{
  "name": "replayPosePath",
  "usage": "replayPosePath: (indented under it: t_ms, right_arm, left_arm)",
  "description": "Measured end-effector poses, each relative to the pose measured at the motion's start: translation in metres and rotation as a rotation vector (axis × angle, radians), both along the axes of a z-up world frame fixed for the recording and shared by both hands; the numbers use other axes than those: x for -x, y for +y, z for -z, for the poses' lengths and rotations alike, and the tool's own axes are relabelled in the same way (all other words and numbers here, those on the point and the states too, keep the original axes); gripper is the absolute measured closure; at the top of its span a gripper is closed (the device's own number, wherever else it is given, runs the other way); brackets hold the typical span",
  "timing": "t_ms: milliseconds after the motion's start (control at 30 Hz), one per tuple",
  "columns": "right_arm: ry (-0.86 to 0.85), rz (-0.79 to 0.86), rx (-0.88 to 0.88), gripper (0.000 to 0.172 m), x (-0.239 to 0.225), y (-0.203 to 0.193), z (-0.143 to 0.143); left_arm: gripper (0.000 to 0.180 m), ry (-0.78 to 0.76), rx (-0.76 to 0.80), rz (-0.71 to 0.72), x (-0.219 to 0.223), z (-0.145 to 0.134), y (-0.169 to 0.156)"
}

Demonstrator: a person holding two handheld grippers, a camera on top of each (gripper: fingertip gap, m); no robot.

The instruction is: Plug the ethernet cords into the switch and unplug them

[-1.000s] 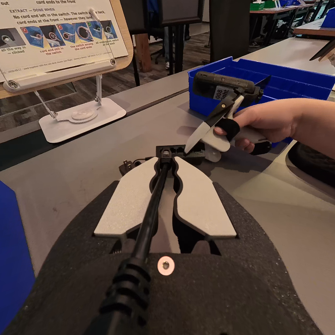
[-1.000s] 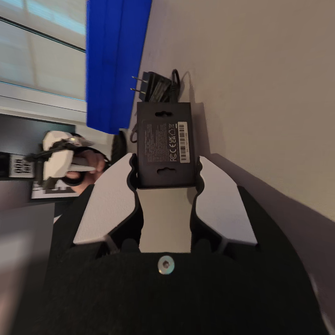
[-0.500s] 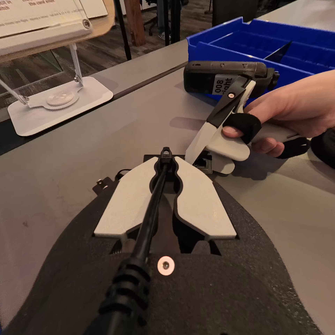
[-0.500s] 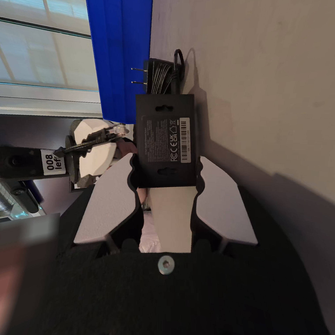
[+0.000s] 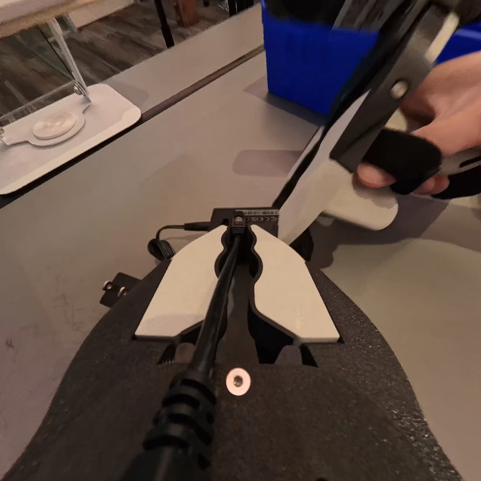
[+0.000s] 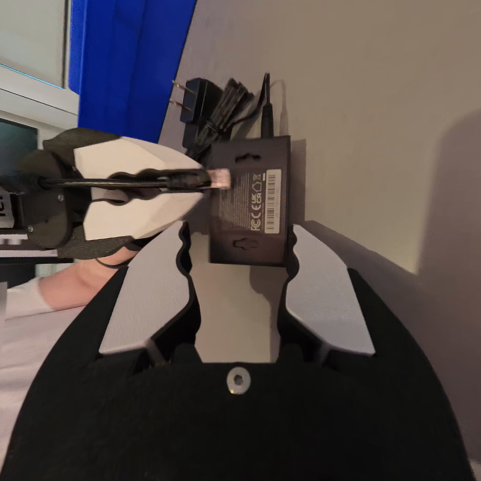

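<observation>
Grey table (image 5: pixel 182 161) in an office-like room, dark wood floor beyond its far edge. A white stand base (image 5: pixel 62 135) sits at the far left of the table.

Containers: a blue bin (image 5: pixel 307 59) stands at the far right, blurred; what lies in it cannot be made out now. Half a second ago its ribbed inside showed, with a dark divider. A second blue bin (image 6: pixel 125 65) edges the table in the right wrist view; its contents are hidden.

Switch (image 6: pixel 250 203): small black box, tipped with its labelled underside facing the cameras. Its power adapter (image 6: pixel 192 104) and bundled lead (image 6: pixel 229 106) lie just beside it.

Left tongs (image 5: pixel 239 229): nearly closed, pads pressed on the black ethernet cord (image 5: pixel 226 283) just behind its clear plug (image 6: pixel 220 178). The plug tip is right at the switch's edge; whether it is seated in a port cannot be told.

Right tongs (image 6: pixel 238 234): wide apart. The right finger (image 6: pixel 325 286) is against the switch's side, while the left finger (image 6: pixel 156 286) stands clear with table showing between, so no grip.

Since the earlier frames: the right tongs, which had both fingers clamped on the switch, have spread. The left tongs have closed in on the switch with the plug. Both views are more blurred.
</observation>
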State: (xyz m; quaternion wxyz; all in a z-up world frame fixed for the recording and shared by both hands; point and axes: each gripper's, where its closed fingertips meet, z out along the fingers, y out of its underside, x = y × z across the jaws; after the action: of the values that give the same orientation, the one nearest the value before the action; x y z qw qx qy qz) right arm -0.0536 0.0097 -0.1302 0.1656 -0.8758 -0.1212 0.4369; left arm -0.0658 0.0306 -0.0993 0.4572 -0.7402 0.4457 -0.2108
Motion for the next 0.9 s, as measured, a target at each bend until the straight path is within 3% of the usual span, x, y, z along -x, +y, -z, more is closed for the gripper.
replayPosePath:
  t_ms: [233, 300, 467, 567, 600, 633, 767, 900]
  right_arm:
    - [-0.051, 0.023, -0.231, 0.112, -0.010, 0.002, -0.015]
    - [-0.126, 0.016, -0.345, 0.109, -0.014, 0.000, -0.018]
    - [-0.452, 0.003, -0.569, 0.080, -0.012, -0.010, 0.003]
    - [-0.565, 0.060, -0.604, 0.086, -0.013, -0.003, 0.023]
    - [-0.580, 0.080, -0.601, 0.095, -0.014, 0.000, 0.028]
    - [-0.572, 0.069, -0.600, 0.109, -0.011, 0.000, 0.029]
    - [-0.424, 0.033, -0.527, 0.110, 0.003, -0.006, 0.022]
    - [0.029, 0.098, -0.204, 0.111, 0.022, -0.022, 0.001]
  left_arm:
    - [0.169, 0.033, -0.004, 0.013, -0.008, 0.011, 0.000]
    - [0.169, 0.021, 0.008, 0.007, -0.006, 0.011, 0.001]
    - [0.169, -0.015, 0.018, -0.011, 0.000, 0.006, 0.003]
    - [0.169, -0.051, 0.008, -0.025, 0.007, -0.005, 0.004]
    - [0.169, -0.061, -0.001, -0.032, 0.011, -0.009, 0.005]
    - [0.170, -0.072, -0.012, -0.042, 0.016, -0.014, 0.006]
    - [0.169, -0.131, -0.033, -0.082, 0.040, -0.031, 0.012]
    - [0.169, -0.180, -0.030, -0.085, 0.055, -0.045, 0.010]
